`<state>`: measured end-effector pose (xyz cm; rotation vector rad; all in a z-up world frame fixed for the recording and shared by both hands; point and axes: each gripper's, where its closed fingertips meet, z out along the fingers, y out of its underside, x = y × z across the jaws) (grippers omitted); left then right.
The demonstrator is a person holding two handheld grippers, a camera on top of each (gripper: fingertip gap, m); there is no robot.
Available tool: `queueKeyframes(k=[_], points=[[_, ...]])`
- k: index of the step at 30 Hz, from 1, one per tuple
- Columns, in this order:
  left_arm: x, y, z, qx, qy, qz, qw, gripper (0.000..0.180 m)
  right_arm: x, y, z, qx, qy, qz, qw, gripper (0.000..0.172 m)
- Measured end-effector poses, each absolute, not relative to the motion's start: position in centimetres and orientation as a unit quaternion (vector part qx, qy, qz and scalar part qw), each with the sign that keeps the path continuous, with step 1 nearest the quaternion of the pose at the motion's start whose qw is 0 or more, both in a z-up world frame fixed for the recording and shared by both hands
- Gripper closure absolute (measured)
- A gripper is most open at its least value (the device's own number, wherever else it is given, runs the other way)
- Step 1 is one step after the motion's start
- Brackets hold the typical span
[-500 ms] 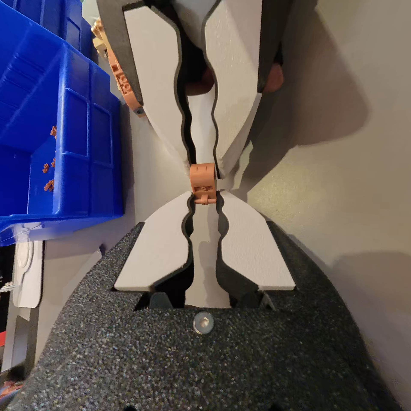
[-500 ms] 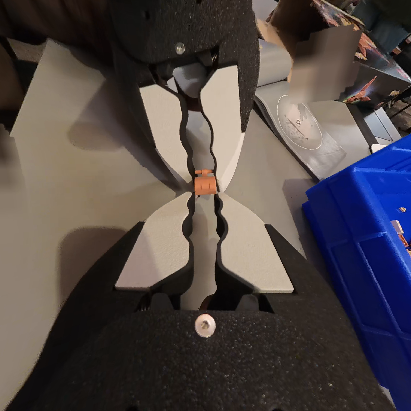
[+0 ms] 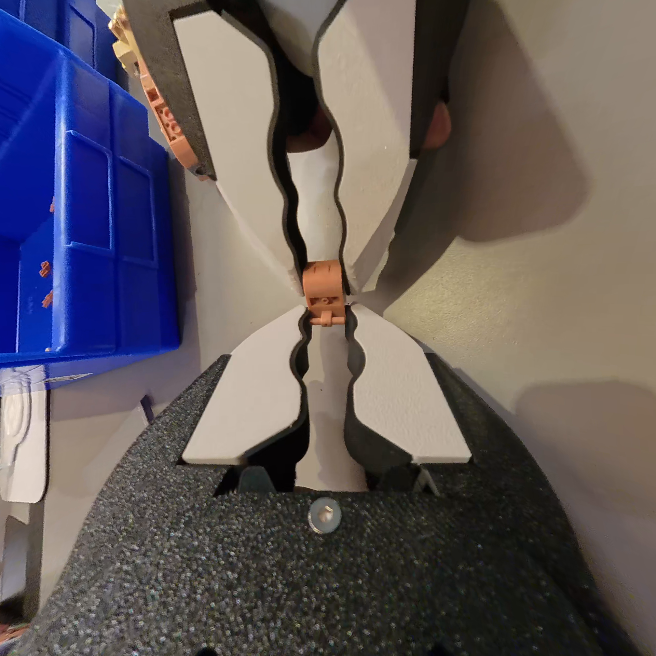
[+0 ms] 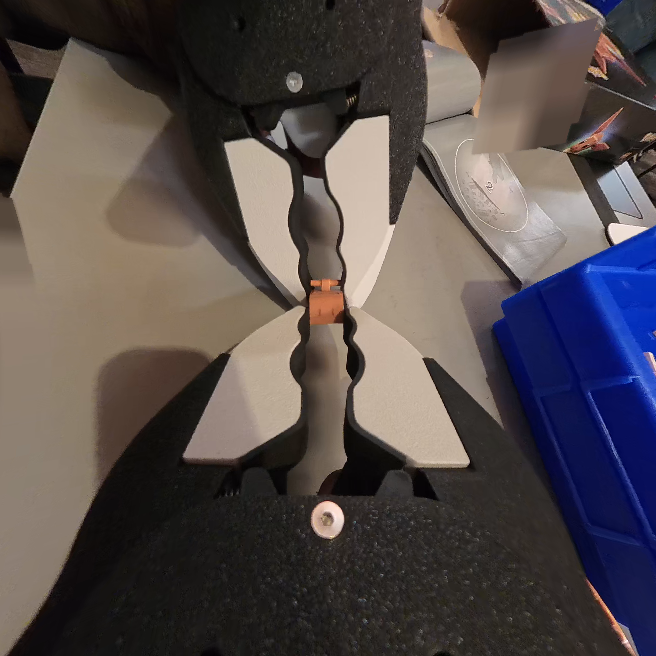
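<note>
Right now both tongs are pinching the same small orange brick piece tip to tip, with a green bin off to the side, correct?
Nearly. The bin is blue, not green, as the right wrist view shows. The rest holds: left tongs and right tongs meet tip to tip on one small orange brick piece.

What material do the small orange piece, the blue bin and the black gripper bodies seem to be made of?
Orange piece: likely moulded plastic, matte; crisp edges, a hollow underside and a thin bar.
Blue bin: likely hard plastic, semi-gloss; moulded ribs and soft highlights.
Black gripper bodies: rough, speckled and matte; possibly printed or textured plastic, but the look leaves this open.
</note>
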<state>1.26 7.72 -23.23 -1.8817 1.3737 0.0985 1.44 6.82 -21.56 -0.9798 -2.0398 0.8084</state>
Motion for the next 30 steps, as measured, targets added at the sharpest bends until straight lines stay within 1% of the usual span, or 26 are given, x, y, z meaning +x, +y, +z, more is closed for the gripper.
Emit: queueKeyframes(k=[8,12,16,19,23,25,27,30], points=[[1.4,7.5,-23.1,-0.744,0.538,0.010,0.397,0.163,1.5,6.6,-21.6,-0.375,-0.796,0.317,0.355,0.155],[1.9,6.9,-22.8,-0.745,0.531,-0.060,0.400,0.163,1.8,6.2,-21.3,-0.353,-0.800,0.336,0.350,0.155],[2.3,6.2,-23.0,-0.745,0.530,-0.130,0.385,0.163,2.0,5.8,-21.5,-0.326,-0.815,0.335,0.342,0.155],[2.4,5.8,-22.7,-0.747,0.510,-0.195,0.380,0.163,2.5,6.0,-22.6,-0.294,-0.843,0.291,0.344,0.155],[1.6,6.2,-22.0,-0.749,0.481,-0.232,0.393,0.163,2.1,6.5,-22.3,-0.314,-0.829,0.295,0.357,0.155],[1.5,6.4,-21.9,-0.750,0.475,-0.226,0.400,0.163,1.8,6.9,-21.4,-0.330,-0.811,0.304,0.374,0.155],[1.5,6.6,-22.1,-0.752,0.476,-0.216,0.401,0.163,1.4,7.6,-19.4,-0.344,-0.790,0.307,0.404,0.155],[1.6,6.9,-22.3,-0.756,0.475,-0.204,0.401,0.163,0.2,10.5,-13.6,-0.399,-0.727,0.318,0.460,0.155]])
